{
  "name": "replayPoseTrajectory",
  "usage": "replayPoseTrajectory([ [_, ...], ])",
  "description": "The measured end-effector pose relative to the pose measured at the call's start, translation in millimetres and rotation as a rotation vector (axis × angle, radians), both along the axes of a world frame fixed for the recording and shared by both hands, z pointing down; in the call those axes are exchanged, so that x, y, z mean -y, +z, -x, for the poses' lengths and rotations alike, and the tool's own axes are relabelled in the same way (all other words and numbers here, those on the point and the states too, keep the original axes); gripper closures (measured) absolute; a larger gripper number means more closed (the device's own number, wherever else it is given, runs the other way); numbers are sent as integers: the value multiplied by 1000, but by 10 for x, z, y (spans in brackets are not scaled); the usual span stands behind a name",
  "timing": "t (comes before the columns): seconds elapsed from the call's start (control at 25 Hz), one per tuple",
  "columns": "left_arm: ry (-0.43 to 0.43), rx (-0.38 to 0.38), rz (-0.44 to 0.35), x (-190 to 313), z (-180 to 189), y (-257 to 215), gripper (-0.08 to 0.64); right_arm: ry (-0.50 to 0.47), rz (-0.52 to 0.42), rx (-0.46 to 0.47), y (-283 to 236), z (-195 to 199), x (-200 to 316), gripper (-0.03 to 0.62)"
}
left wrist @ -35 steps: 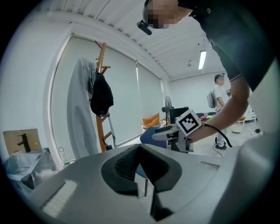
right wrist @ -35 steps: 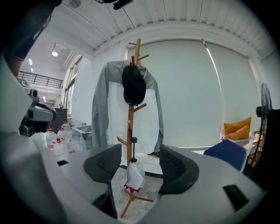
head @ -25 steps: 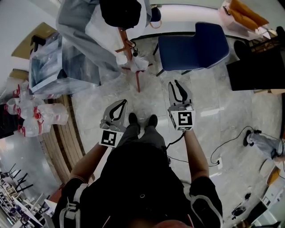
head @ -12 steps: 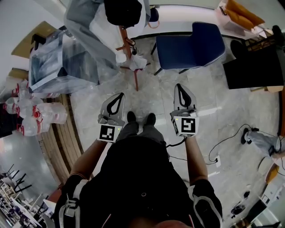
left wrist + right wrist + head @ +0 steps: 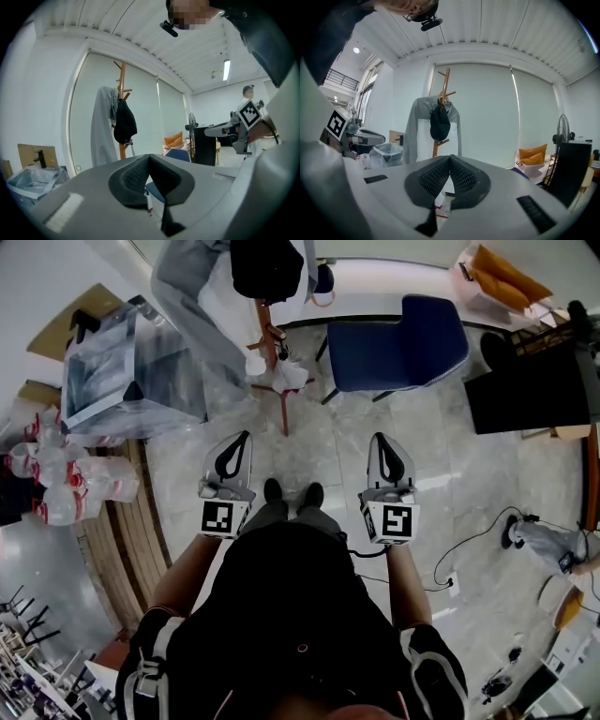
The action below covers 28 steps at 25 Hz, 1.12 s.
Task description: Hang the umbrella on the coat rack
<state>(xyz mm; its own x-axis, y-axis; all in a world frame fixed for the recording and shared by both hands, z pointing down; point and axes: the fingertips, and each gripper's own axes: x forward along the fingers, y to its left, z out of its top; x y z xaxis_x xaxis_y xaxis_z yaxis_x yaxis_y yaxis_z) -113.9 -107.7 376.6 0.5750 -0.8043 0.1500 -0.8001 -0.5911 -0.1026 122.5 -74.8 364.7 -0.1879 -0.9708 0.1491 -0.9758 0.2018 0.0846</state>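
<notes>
A wooden coat rack [image 5: 270, 334] stands ahead of me on the marble floor; it also shows in the left gripper view [image 5: 123, 82] and the right gripper view [image 5: 446, 77]. On it hang a grey coat [image 5: 192, 296] and a black bundle [image 5: 439, 124] that looks like the folded umbrella [image 5: 267, 268]. My left gripper [image 5: 242, 436] is shut and empty, well short of the rack. My right gripper [image 5: 381, 438] is level with it, also shut with nothing between the pads. Both point toward the rack.
A blue chair [image 5: 398, 343] stands right of the rack. A white bag [image 5: 281, 373] lies at its foot. A plastic-lined bin [image 5: 122, 371] and water bottles [image 5: 66, 488] are on the left. A black cabinet [image 5: 534, 390] and floor cables [image 5: 469, 549] are on the right.
The right jaws, slightly apart a second ago, have closed. Both grippers have drawn back from the rack, and the rack has slid toward the picture's top.
</notes>
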Motion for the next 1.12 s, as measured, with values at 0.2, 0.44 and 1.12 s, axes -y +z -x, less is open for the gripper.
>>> replayPoseTrajectory([
  [0.2,-30,8,3,16,93,-32,558,19,5,-17,15,-12,-74,589],
  [0.44,-45,9,-11,25,171,-99,558,39,15,-12,18,-23,-123,589],
  [1.12,-70,-4,-16,2,284,-107,558,54,36,-48,-3,0,-135,592],
])
